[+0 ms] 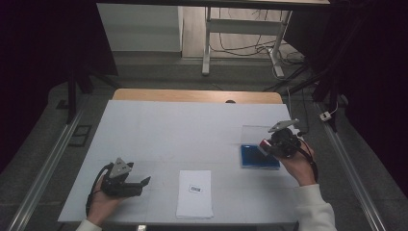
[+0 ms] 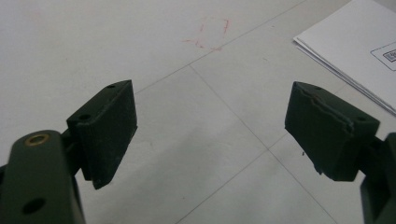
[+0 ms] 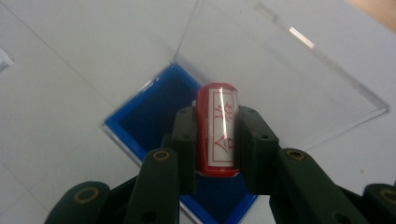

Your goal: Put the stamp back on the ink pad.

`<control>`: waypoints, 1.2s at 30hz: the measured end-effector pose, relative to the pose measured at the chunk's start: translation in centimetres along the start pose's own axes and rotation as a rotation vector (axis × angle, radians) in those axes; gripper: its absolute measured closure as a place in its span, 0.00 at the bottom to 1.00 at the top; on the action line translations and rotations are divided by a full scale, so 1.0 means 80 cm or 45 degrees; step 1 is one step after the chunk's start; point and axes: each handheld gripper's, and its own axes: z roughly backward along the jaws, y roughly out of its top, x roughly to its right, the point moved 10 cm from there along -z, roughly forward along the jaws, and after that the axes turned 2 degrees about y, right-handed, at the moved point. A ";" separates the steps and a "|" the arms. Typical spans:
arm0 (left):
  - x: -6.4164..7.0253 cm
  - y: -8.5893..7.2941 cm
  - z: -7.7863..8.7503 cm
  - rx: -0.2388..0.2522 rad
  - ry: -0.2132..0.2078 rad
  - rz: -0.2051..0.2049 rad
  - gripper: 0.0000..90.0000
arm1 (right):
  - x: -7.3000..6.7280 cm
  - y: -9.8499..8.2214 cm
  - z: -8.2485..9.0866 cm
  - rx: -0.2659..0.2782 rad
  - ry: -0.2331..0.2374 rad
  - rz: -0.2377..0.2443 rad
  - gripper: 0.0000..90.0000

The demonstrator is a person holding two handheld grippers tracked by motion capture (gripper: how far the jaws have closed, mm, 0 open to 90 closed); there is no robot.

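One red stamp (image 3: 218, 129), a small cylinder with a white face bearing red characters, sits clamped between the jaws of the right gripper (image 3: 218, 140), its lower end cut off from sight behind the jaw mounts. It hangs over a blue ink pad (image 3: 154, 112) lying in an open clear box (image 3: 280, 60), whose transparent lid stands raised behind it and is hard to trace except for a glint along its edge. From the high view, the box (image 1: 260, 156) rests near the right edge of the white tabletop (image 1: 183, 130), and the stamp is only a reddish blur at the right gripper (image 1: 269, 144). A stack of white paper (image 1: 195, 192) with a small printed label lies at the near edge, about midway. Toward the near left corner, the left gripper (image 1: 144, 183) rests on the tabletop, jaws spread wide with nothing between them.
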 end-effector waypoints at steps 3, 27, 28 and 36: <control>0.000 0.000 0.000 -0.002 0.002 -0.003 0.19 | -0.001 -0.006 -0.008 -0.035 0.008 0.009 0.77; 0.000 -0.002 0.005 0.005 0.013 0.010 0.19 | -0.024 0.018 0.011 0.256 0.043 -0.011 0.36; 0.000 -0.003 0.005 0.004 0.013 0.010 0.19 | -0.028 0.019 0.018 0.305 0.060 -0.026 0.36; 0.001 -0.004 0.011 0.011 0.006 0.034 0.19 | -0.058 -0.014 0.049 0.513 0.164 -0.093 0.36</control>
